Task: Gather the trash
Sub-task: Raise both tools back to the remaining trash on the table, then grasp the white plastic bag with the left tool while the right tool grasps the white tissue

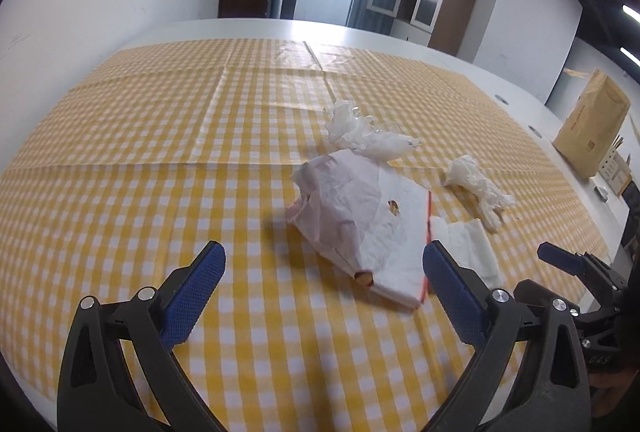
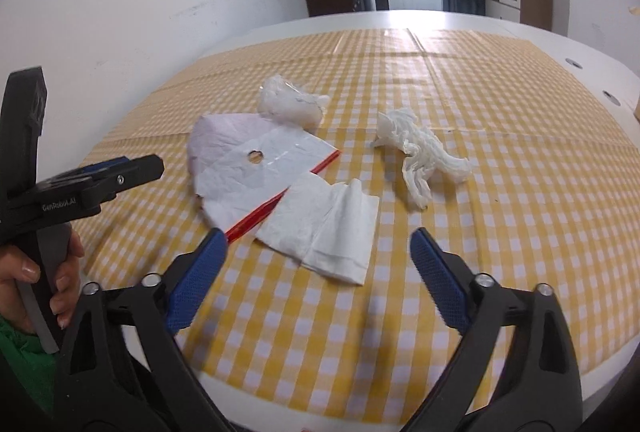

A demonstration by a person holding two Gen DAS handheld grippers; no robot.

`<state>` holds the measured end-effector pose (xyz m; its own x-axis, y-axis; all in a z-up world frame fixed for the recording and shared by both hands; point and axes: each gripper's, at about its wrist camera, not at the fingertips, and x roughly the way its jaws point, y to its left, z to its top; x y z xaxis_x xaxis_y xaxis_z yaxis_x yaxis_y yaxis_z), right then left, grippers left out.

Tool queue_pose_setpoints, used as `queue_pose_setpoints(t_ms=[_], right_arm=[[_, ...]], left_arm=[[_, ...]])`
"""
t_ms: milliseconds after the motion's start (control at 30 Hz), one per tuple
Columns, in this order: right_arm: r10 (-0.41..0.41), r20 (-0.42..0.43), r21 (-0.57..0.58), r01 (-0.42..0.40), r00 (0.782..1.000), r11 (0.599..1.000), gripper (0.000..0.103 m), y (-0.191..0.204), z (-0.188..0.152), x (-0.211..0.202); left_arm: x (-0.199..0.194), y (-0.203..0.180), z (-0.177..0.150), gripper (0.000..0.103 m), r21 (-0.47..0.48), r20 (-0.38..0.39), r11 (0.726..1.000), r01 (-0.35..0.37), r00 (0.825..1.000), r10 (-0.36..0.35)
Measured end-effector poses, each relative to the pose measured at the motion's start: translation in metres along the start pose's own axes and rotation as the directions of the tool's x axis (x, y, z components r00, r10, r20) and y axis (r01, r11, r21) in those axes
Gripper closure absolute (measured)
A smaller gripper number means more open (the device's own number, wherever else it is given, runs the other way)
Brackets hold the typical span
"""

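Trash lies on a yellow checked tablecloth (image 1: 160, 152). A crumpled white paper bag with a red edge (image 1: 360, 216) (image 2: 248, 172) sits in the middle. Behind it is a wad of clear plastic wrap (image 1: 360, 132) (image 2: 290, 102). A flat white napkin (image 2: 324, 228) (image 1: 468, 244) lies just beyond my right gripper (image 2: 318, 246), which stands open and empty. A crumpled tissue (image 2: 420, 152) (image 1: 476, 184) lies further right. My left gripper (image 1: 324, 260) is open too, with the near end of the bag just ahead of its fingers.
A brown paper bag (image 1: 592, 124) stands on the white table (image 1: 280, 26) past the cloth's right side. A hand (image 2: 36, 280) holds the left gripper's handle at the left of the right wrist view. White walls, cabinets and a doorway lie beyond.
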<state>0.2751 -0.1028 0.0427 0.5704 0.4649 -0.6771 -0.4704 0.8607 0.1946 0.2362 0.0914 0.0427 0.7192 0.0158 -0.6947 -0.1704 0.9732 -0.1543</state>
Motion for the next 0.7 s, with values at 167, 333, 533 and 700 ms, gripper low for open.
queue_pose_setpoints(t_ms=[167, 333, 533, 700], right_arm=[[-0.015, -0.056, -0.006, 0.015, 0.998, 1.000, 0.027, -0.003, 0.008, 0.021], [-0.004, -0.115, -0.006, 0.003, 0.993, 1.000, 0.052, -0.002, 0.012, 0.041], [0.000, -0.135, -0.024, -0.003, 0.991, 1.000, 0.085, 0.004, 0.006, 0.053], [0.013, -0.133, -0.012, -0.014, 0.991, 1.000, 0.099, 0.004, 0.000, 0.044]], left_arm=[[0.029, -0.001, 0.014, 0.007, -0.013, -0.066, 1.000, 0.005, 0.998, -0.006], [0.051, -0.002, 0.017, 0.025, -0.009, -0.108, 1.000, 0.008, 0.994, -0.009], [0.057, -0.002, 0.010, 0.075, -0.042, -0.115, 0.997, 0.061, 0.991, -0.065], [0.023, 0.000, -0.003, 0.081, -0.033, -0.017, 0.999, 0.041, 0.999, -0.042]])
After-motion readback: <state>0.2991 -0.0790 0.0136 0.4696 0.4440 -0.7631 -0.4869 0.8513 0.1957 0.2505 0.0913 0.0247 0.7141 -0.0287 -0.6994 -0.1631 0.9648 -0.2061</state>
